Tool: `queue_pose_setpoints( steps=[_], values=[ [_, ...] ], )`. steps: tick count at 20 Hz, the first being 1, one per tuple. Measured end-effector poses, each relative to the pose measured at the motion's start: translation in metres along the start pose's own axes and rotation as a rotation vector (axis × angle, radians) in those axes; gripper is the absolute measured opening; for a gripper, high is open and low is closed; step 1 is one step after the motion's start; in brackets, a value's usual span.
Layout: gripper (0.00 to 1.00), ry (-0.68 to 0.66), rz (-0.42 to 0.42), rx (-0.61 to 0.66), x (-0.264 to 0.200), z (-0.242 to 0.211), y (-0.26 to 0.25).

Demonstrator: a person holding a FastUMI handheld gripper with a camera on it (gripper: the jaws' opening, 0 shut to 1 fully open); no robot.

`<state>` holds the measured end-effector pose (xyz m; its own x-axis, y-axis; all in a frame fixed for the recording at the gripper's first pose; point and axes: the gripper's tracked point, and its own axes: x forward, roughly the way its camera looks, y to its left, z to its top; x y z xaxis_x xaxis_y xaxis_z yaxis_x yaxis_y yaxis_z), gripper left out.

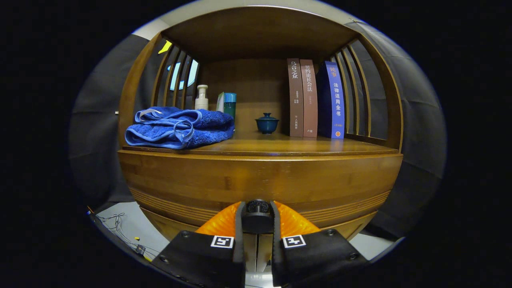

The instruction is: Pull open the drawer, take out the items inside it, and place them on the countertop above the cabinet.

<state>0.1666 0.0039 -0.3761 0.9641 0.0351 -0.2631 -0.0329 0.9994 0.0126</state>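
The gripper (258,208) sits at the drawer front (260,182), its two orange fingers (222,222) drawn narrow on either side of the dark round drawer knob (258,207). Both fingers lie against the knob's sides, so the claw reads as clamped on it. The knob sits at 12 o'clock from the fingertips, right between them.

The drawer front is a wide wooden panel with grooved lines along its lower edge. No gap shows around it; whether the drawer has started to slide out cannot be told. Its contents are hidden.

The countertop (280,146) lies directly above the drawer, at 12 o'clock from the gripper, under a wooden shelf roof with slatted side walls.

On the countertop:
- folded blue towel (180,128), at 11 o'clock from the knob, near the front edge.
- cream pump bottle (201,98), behind the towel, at the back.
- teal-capped container (229,104), just beside the pump bottle, also behind the towel.
- small dark blue lidded cup (267,123), at 12 o'clock, set back from the edge, well apart from the towel.
- two brown books (303,98) standing upright, touching each other, at 1 o'clock.
- blue book (334,100) upright, just beside the brown pair.

A pale floor (132,228) with thin wires (120,228) shows at 9 o'clock, below the cabinet.
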Motion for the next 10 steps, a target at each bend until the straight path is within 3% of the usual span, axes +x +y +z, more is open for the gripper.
queue_pose_setpoints(
  steps=[10],
  values=[
    [0.30,0.009,0.002,0.028,-0.077,-0.011,-0.003]
  ],
)
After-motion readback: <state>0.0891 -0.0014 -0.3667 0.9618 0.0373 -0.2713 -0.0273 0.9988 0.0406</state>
